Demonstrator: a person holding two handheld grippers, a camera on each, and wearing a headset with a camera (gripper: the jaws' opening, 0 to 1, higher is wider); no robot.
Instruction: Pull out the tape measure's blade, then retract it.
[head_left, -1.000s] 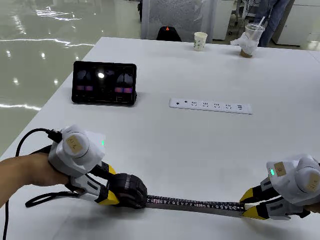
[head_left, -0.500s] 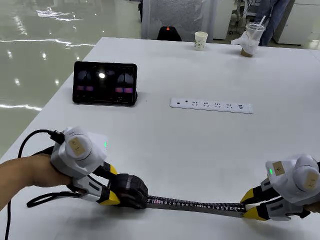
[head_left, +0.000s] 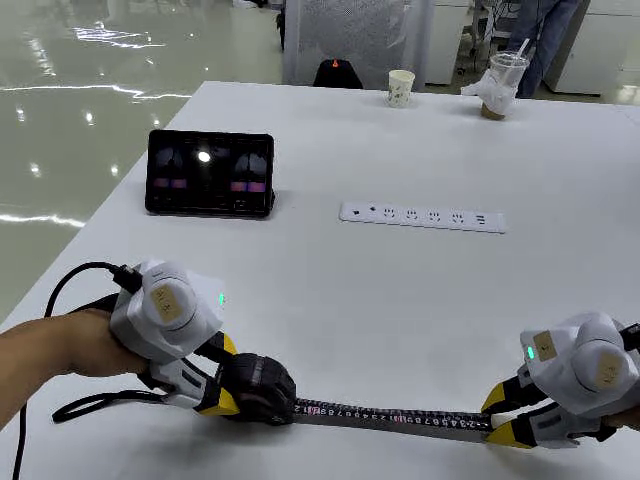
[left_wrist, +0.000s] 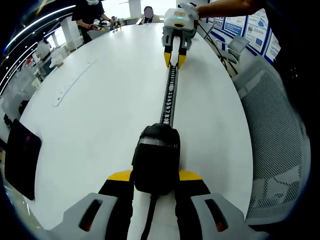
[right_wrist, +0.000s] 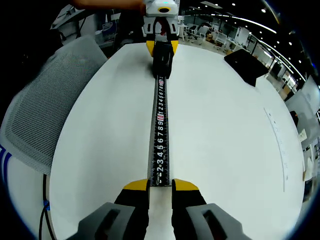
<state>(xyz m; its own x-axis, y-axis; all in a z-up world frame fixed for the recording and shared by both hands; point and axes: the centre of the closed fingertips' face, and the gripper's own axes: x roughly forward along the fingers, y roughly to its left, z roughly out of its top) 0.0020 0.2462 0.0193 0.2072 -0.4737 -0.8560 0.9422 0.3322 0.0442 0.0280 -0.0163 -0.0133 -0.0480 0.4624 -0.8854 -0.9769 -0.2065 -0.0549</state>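
Note:
A black tape measure case rests on the white table, with my left gripper shut on it; in the left gripper view the case sits between the yellow-tipped jaws. The dark numbered blade lies flat on the table, drawn out to the right. My right gripper is shut on the blade's end. In the right gripper view the blade runs straight from my right gripper to the case far ahead. The right gripper appears at the far end in the left gripper view.
A dark tablet stands at the left, a white power strip lies mid-table. A paper cup and a plastic cup stand at the far edge. A black cable trails off my left gripper. A mesh chair stands beside the table.
The head camera has shifted a little. Both grippers keep their hold; the right one sits slightly lower and the blade's drawn length looks about the same.

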